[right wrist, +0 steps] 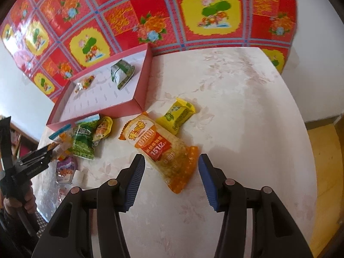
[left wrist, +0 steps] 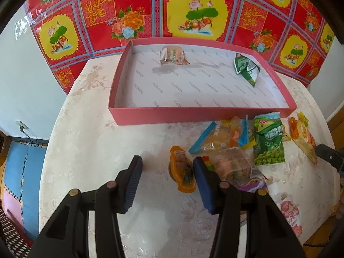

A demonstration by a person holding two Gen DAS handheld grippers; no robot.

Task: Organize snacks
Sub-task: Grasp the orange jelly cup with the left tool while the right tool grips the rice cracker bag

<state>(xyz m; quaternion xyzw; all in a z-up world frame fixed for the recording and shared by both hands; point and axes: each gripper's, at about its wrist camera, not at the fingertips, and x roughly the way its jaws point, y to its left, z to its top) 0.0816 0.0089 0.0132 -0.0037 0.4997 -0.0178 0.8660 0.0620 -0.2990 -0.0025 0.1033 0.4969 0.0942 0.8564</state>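
A pink box (left wrist: pixel 193 112) stands at the back of the table and holds a clear-wrapped snack (left wrist: pixel 172 54) and a green packet (left wrist: pixel 247 67). My left gripper (left wrist: pixel 168 168) is open just above the table. An orange jelly cup (left wrist: pixel 182 172) lies between its fingers, close to the right one. In the right wrist view my right gripper (right wrist: pixel 172 164) is also open. A long orange cracker packet (right wrist: pixel 159 148) lies on the table with its near end between the fingers, and neither pad presses on it. A yellow packet (right wrist: pixel 176 116) lies just behind it.
In front of the box lies a heap of snacks: a green pea packet (left wrist: pixel 268 142), a blue-edged packet (left wrist: pixel 223 136), a clear-wrapped snack (left wrist: pixel 234 167) and a purple jelly cup (right wrist: pixel 64 167). The table (right wrist: pixel 247 107) is bare to the right. A hand (right wrist: pixel 13 202) holds the left gripper.
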